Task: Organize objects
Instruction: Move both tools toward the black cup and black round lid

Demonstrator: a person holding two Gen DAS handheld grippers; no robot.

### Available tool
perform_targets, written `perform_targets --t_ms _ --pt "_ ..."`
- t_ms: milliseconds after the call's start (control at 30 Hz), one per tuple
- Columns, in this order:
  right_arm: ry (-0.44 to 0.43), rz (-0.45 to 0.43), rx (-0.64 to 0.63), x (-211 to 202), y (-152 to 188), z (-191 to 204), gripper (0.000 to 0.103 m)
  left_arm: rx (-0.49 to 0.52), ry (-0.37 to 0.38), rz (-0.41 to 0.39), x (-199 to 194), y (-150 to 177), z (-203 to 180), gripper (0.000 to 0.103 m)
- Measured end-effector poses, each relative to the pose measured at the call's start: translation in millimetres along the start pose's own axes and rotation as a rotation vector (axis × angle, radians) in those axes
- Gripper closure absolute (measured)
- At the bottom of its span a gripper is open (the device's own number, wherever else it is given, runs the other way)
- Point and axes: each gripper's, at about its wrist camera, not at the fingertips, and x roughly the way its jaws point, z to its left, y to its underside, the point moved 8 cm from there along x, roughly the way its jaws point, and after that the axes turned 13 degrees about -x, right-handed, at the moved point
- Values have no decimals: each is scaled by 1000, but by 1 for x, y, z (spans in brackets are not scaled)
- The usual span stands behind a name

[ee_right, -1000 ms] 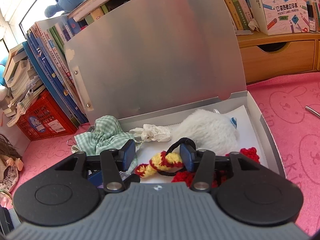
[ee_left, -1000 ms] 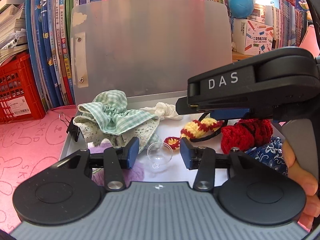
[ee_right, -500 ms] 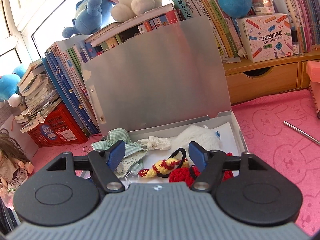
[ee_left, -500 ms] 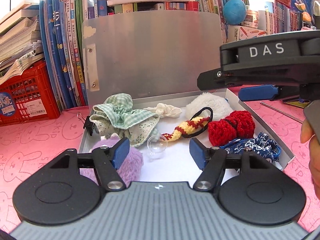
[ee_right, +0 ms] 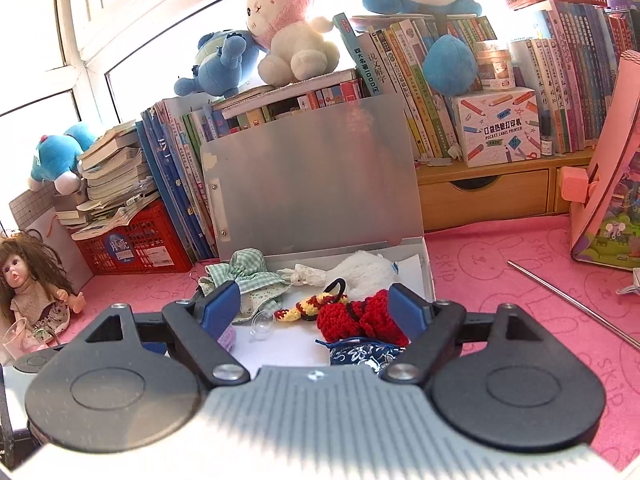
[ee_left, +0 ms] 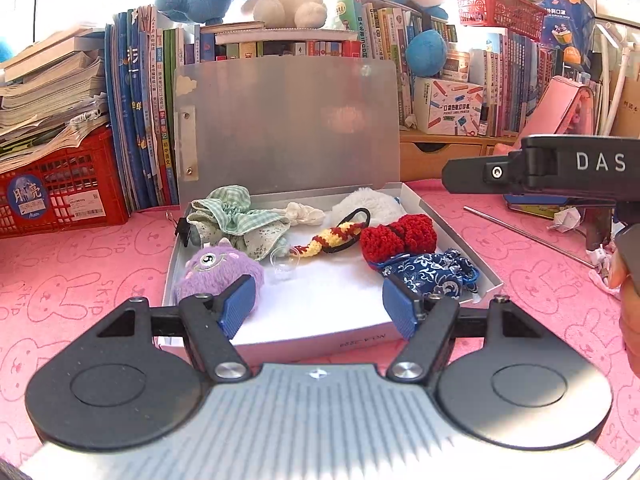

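Trinkets, among them the purple plush (ee_left: 219,268) and red knit piece (ee_left: 396,236), already lie inside the open box (ee_left: 460,240) on the pink surface (ee_left: 80,280), suggesting tidying nearly finished; both hand-held grippers, left (ee_left: 319,307) and right (ee_right: 316,309), spread empty.

A pink mat (ee_right: 500,256) with bunny drawings covers the desk. At 12 o'clock stands a long row of books (ee_right: 420,92), with a pink and white bunny toy (ee_right: 288,28) and a blue toy (ee_right: 218,64) sitting on top. At 9 o'clock a red crate (ee_left: 60,192) holds a pile of papers. A wooden drawer shelf (ee_right: 484,196) sits at 2 o'clock. Bright light comes in through the window (ee_right: 80,40) at 11 o'clock. A doll (ee_right: 30,280) sits at 8 o'clock.
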Motion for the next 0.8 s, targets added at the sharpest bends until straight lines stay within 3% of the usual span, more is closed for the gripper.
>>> perform_targets --t_ms 367,800 --pt "5 -6 -112 -61 52 15 13 3 75 -15 -74 60 -12 28" --pt "25 87 -247 -89 132 39 13 17 73 -3 -126 138 -11 27"
